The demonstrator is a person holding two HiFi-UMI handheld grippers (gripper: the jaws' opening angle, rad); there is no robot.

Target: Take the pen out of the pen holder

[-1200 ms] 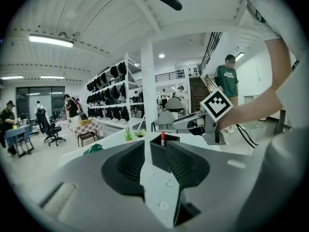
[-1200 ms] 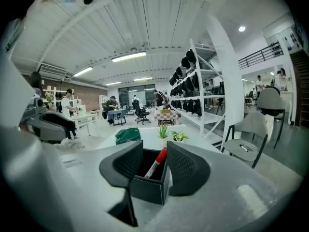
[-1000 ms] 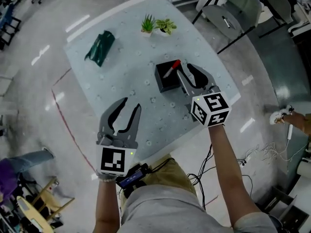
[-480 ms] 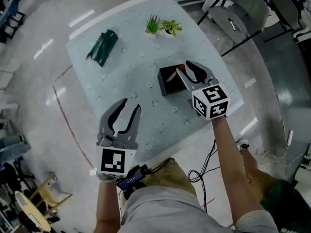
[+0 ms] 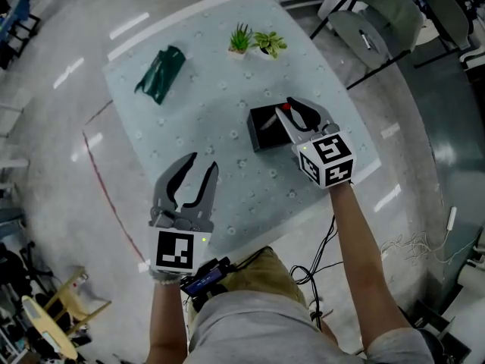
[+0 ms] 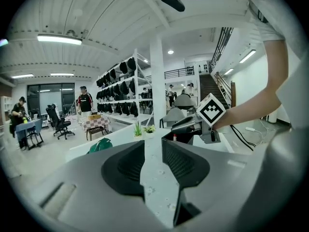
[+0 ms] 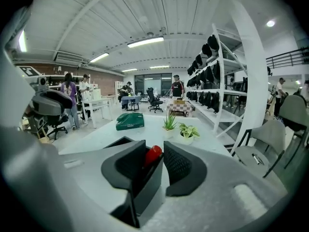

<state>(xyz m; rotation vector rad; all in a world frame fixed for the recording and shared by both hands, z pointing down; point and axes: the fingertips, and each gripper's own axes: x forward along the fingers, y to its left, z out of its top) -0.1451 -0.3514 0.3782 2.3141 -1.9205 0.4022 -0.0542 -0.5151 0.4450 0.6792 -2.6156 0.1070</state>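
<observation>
A black square pen holder (image 5: 263, 130) stands on the pale table (image 5: 198, 106), right of its middle. A pen with a red cap (image 5: 285, 106) leans out of it. My right gripper (image 5: 286, 105) reaches over the holder's near right corner. Its jaws have just been closing, and the red cap (image 7: 153, 154) stands between the pads with a thin gap. The holder's wall (image 7: 148, 190) shows under the jaws. My left gripper (image 5: 203, 161) hovers open and empty over the table's near side. From it I see the holder (image 6: 168, 136) and the right gripper (image 6: 187, 125) ahead.
A dark green pouch (image 5: 158, 74) lies at the table's far left. Two small potted plants (image 5: 239, 38) (image 5: 267, 42) stand at the far edge. Chairs (image 5: 377, 15) stand beyond the table's right corner. People and desks fill the room behind.
My right gripper has come down and forward over the holder, and its jaws have narrowed about the pen's red cap. The left gripper has kept still.
</observation>
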